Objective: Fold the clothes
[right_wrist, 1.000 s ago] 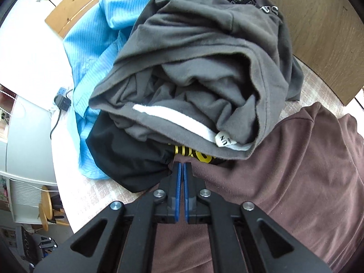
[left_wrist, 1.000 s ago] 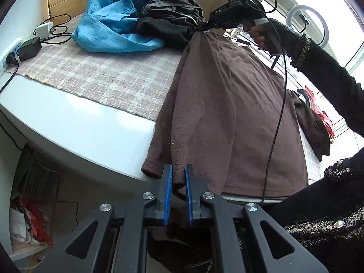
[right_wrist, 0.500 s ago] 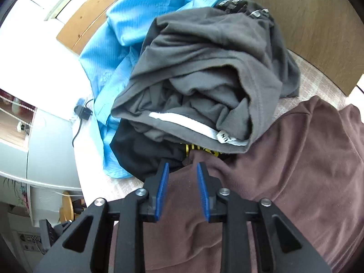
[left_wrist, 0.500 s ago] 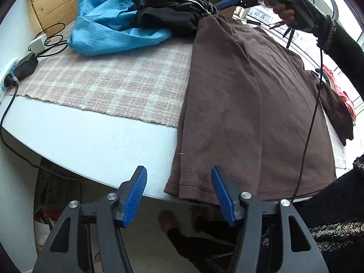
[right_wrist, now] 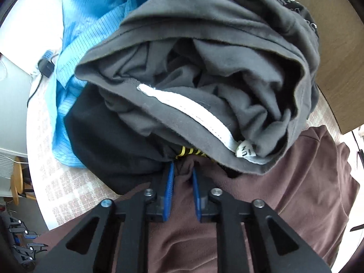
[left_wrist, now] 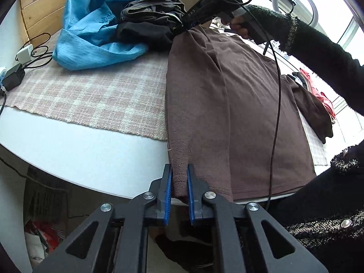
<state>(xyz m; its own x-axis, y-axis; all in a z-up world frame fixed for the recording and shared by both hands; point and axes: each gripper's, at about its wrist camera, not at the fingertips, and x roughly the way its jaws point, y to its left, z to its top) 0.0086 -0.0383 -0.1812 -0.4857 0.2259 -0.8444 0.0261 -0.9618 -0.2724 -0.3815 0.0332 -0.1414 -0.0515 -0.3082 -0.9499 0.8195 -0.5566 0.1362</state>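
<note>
A brown long-sleeved shirt lies flat along the table, its hem at the near edge. My left gripper is shut on the hem's near left corner. My right gripper is shut on the brown shirt at its far left corner, right against the clothes pile; it also shows in the left wrist view, held by a hand in a black sleeve. One sleeve hangs off to the right.
A pile of grey and black clothes and a blue garment lie at the table's far end on a plaid cloth. Chargers and cables sit at the left edge. A cable hangs across the shirt.
Both grippers let go of the shirt, opened half a second ago, and have now closed again on it, the left on the hem corner and the right on the far corner.
</note>
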